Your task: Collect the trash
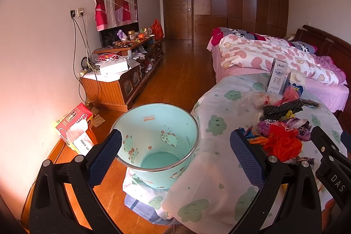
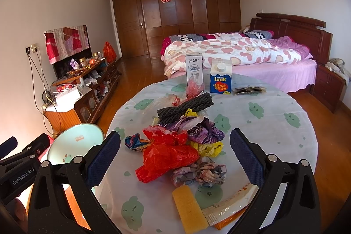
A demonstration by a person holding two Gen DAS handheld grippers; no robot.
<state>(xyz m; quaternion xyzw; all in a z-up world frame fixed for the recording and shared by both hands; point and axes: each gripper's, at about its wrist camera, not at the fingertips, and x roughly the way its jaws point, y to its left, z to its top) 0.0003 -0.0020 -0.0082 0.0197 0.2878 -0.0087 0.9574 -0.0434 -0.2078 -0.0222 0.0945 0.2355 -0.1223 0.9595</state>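
Both of your grippers are spread wide and hold nothing, so you are at the start of a pick: nothing is yet in hand.

Your right gripper (image 2: 175, 159) hovers over the table (image 2: 274, 128), and the trash heap lies straight ahead between its fingers. Nearest, right in the gap, is the red bag (image 2: 166, 157); just beyond it are the purple bag (image 2: 204, 128) and the yellow bag (image 2: 208, 147), with the black bundle (image 2: 186, 108) farther ahead. Close under the gripper lie the sponge (image 2: 189, 209) and a flat wrapper (image 2: 228, 209). Two cartons (image 2: 220, 80) stand at the far side.

Your left gripper (image 1: 175, 157) looks down at the bin (image 1: 158, 142), which sits just off the table's edge ahead and slightly left of that gripper, with no trash visible inside it. From the right gripper the bin (image 2: 75, 142) lies to the left.

The next move, I judge, is to lower the right gripper onto the red bag and close. It is thin, crumpled plastic, so bite deep into the bunched part or it may slip, then carry it left over the bin's mouth.
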